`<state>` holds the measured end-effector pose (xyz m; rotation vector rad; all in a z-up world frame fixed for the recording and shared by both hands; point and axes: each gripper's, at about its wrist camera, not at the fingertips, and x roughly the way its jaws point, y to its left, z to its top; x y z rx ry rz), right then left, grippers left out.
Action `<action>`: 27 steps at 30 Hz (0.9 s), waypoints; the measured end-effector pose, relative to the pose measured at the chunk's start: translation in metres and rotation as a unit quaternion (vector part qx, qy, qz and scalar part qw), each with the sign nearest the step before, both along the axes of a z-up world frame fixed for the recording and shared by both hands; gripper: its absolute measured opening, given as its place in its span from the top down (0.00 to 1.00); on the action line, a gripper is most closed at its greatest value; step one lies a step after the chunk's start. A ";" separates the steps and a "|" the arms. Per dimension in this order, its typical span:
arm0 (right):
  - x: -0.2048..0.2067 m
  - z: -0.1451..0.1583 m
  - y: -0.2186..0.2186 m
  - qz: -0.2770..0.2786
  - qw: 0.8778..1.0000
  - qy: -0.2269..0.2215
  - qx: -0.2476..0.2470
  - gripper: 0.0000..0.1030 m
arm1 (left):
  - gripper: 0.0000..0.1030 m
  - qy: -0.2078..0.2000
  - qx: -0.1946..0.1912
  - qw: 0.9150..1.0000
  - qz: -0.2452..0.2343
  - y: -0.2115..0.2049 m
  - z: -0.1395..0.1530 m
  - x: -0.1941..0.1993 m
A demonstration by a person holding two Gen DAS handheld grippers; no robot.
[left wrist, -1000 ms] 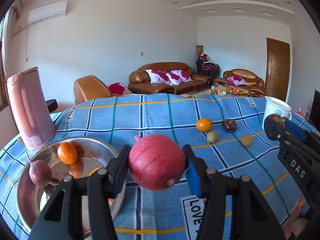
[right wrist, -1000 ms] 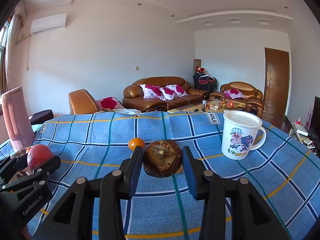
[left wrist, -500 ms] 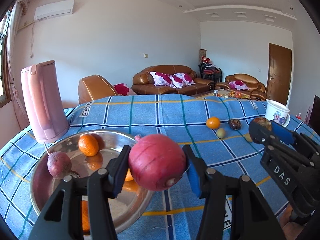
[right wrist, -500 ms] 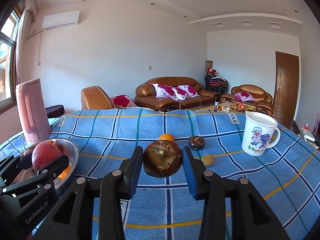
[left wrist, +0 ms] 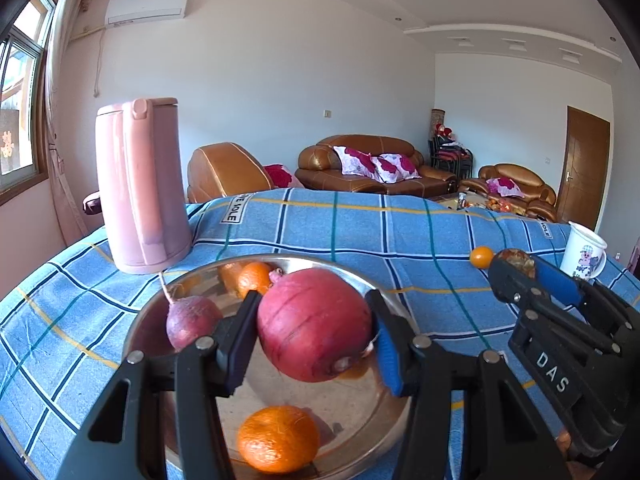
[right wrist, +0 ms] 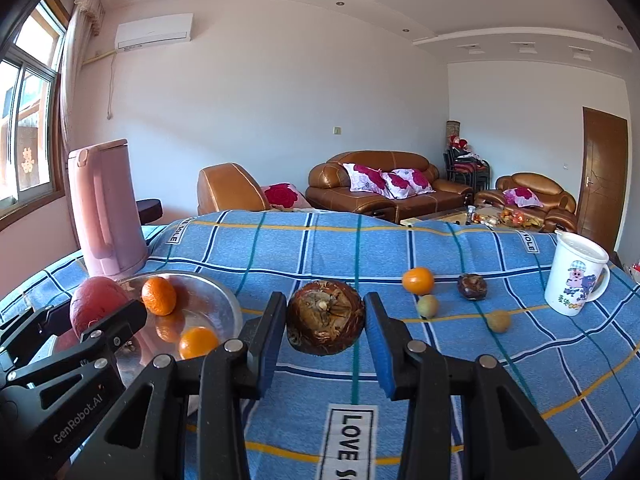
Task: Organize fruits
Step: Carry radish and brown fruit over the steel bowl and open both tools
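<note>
The left gripper [left wrist: 314,326] squeezes a red pomegranate [left wrist: 314,324] above the metal bowl [left wrist: 384,416]. Beside the bowl, the right gripper [right wrist: 325,320] squeezes a brown fruit [right wrist: 325,318].

Blue plaid cloth [right wrist: 440,264]: white patches reading "LOVE" beside the brown fruit [right wrist: 325,317], others partly legible "OLE". Left tongs [right wrist: 100,320] body: "GenRobot.AI"; right tongs [left wrist: 516,276] body: "DAS".

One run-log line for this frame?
left gripper: pomegranate, over bowl | right gripper: brown fruit, above cloth
</note>
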<state>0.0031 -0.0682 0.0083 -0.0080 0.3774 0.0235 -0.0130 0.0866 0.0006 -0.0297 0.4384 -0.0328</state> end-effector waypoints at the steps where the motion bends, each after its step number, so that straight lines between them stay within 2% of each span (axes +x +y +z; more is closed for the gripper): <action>1: 0.003 0.000 0.005 0.004 1.000 0.000 0.000 0.59 | 0.47 0.000 -0.002 1.000 0.003 0.004 0.000 0.001; 17: 0.044 -0.007 0.073 0.053 0.998 0.024 0.004 0.59 | 0.47 0.041 -0.023 0.998 0.048 0.070 -0.008 0.017; 22: 0.056 -0.010 0.089 0.070 0.997 0.043 0.002 0.59 | 0.47 0.069 -0.016 0.996 0.052 0.082 -0.014 0.022; 27: 0.069 -0.017 0.101 0.103 0.991 0.080 -0.002 0.59 | 0.47 0.092 -0.007 0.994 0.056 0.085 -0.019 0.025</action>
